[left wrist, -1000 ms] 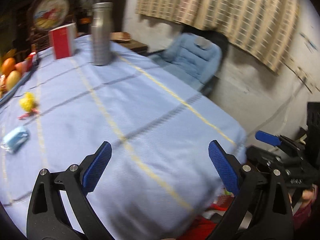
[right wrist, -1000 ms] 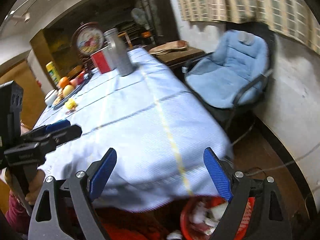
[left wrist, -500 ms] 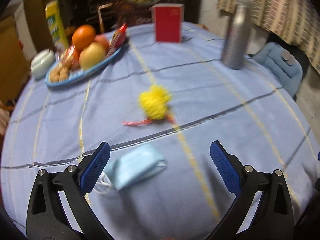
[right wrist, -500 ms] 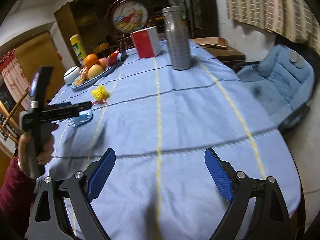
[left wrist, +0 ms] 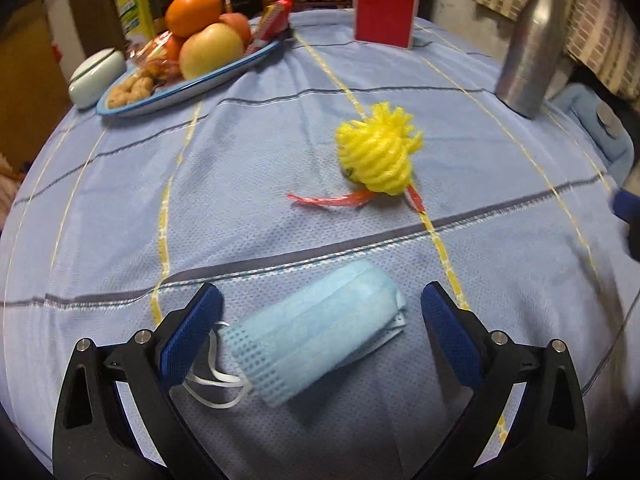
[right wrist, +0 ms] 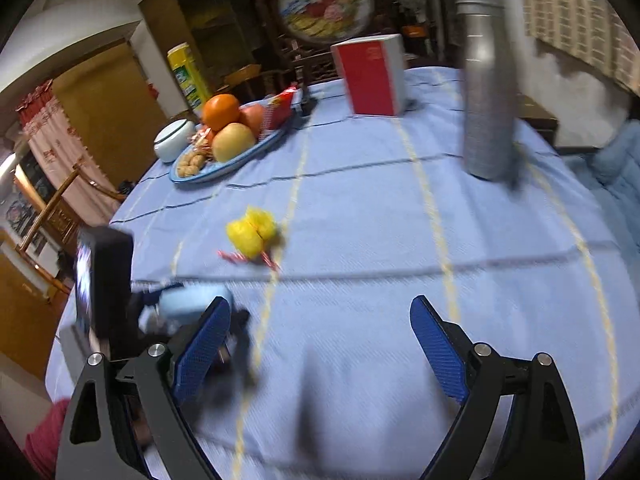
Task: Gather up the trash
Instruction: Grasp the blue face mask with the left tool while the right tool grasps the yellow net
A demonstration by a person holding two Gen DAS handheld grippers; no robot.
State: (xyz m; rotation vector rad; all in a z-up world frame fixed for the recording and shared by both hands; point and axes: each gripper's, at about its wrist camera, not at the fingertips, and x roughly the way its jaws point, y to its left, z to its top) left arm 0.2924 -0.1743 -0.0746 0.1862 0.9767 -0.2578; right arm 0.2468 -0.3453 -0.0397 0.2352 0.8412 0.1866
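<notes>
Two blue, cross-hatched rubber pads on black plastic arms, left wrist view: left gripper (left wrist: 322,314) spread to full width, jaws having just finished widening, straddling a folded pale-blue face mask (left wrist: 316,340) without touching it. Pleated non-woven fabric, embossed grid at the near end, white elastic loops trailing beside the left pad (left wrist: 192,330). Lying flat on a light-blue woven tablecloth (left wrist: 248,184) crossed by yellow and dark-grey stripes. Farther off, well apart from the mask: crumpled yellow foam-net fruit sleeve (left wrist: 378,154), ribbed and roughly ball-shaped, atop a red wrapper strip (left wrist: 332,201). At the far edge: oval blue-rimmed plate (left wrist: 168,98) of an orange, apples and biscuits; small white lidded jar (left wrist: 96,72); upright red box (left wrist: 386,4), print too small to read; brushed-metal cylindrical bottle (left wrist: 532,40).

Right wrist view, partly motion-blurred: right gripper (right wrist: 322,330) equally wide apart, nothing between the pads, only bare cloth (right wrist: 360,216). Left gripper (right wrist: 236,336) seen at lower left as a dark blurred shape with its black camera block, around the mask (right wrist: 192,300). Yellow sleeve (right wrist: 252,232) beyond it, near the cloth's middle. Same plate (right wrist: 224,168), red box (right wrist: 372,76) with white side, metal bottle (right wrist: 486,84). Behind the table: round framed picture (right wrist: 324,0) and a yellow-green canister (right wrist: 188,74), lettering illegible.
</notes>
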